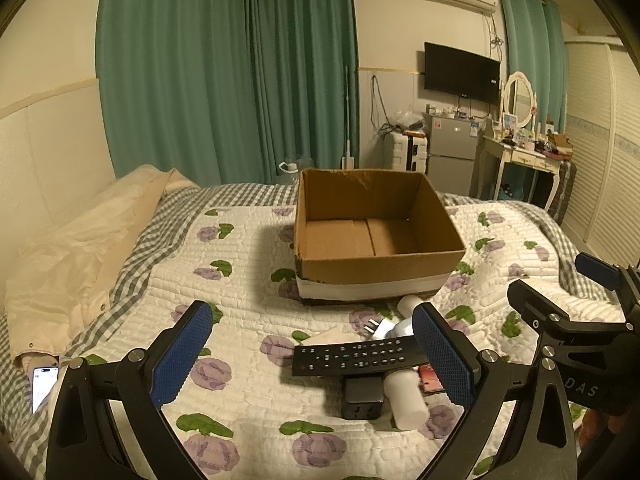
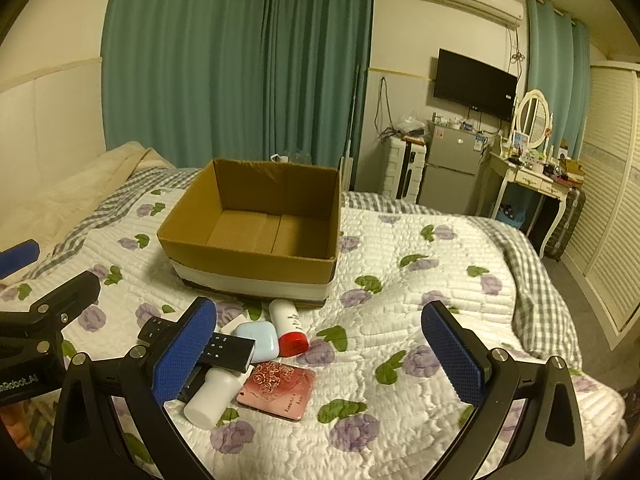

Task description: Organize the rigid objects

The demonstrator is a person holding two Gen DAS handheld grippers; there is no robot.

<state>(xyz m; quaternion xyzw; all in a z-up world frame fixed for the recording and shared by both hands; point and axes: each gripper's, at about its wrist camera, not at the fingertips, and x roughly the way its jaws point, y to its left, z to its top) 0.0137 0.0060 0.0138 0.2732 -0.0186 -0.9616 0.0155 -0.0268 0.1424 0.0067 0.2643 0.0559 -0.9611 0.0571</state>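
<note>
An open, empty cardboard box (image 1: 376,268) (image 2: 248,268) sits on the bed. In front of it lies a pile: a black remote (image 1: 356,355) (image 2: 224,350), a black power adapter (image 1: 362,398), a white bottle (image 1: 406,400) (image 2: 212,398), a light blue case (image 2: 258,338), a white tube with a red cap (image 2: 288,326) and a pink compact (image 2: 278,386). My left gripper (image 1: 314,354) is open above the bed, just left of the pile. My right gripper (image 2: 320,356) is open, just right of the pile. Neither holds anything.
The bed has a floral quilt (image 2: 400,280) and a cream duvet (image 1: 80,240) at the left. A phone (image 1: 44,386) lies at the bed's left edge. A fridge (image 2: 452,168), dresser (image 2: 528,176) and green curtains (image 1: 224,72) stand beyond.
</note>
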